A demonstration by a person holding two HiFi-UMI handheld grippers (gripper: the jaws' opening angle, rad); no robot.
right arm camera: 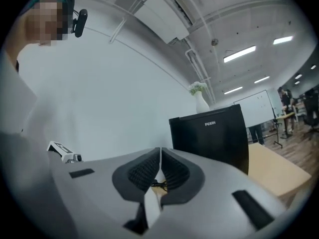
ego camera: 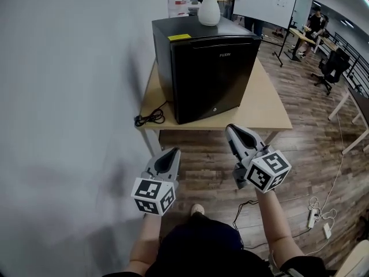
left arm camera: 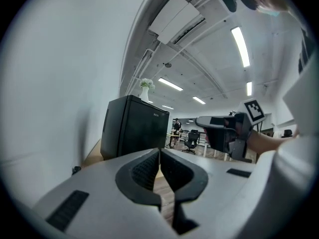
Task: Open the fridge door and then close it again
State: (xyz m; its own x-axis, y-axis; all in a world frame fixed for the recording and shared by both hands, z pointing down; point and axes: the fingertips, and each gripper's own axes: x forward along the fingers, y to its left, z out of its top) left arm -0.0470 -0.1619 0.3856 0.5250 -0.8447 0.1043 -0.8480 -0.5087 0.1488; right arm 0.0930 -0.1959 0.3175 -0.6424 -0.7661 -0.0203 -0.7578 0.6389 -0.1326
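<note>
Our left gripper (ego camera: 170,152) and right gripper (ego camera: 232,129) are both clenched, empty, short of the fridge (ego camera: 203,62), which stands upright on the table (ego camera: 271,109) against the wall (ego camera: 69,68), closed door (ego camera: 219,82) facing us.

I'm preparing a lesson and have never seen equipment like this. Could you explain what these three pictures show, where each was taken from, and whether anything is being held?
A person, not a robot, holds a two-jaw tool in each hand: the left gripper and the right gripper. The marker cube on each is part of it. The head view looks down from a camera on the person's head; the other two views come from cameras riding on the grippers. Ahead, a wooden table carries a small black fridge, door closed, with a white vase on top and a black cable beside it. Both grippers have their jaws together, hold nothing, and are short of the fridge.
</note>
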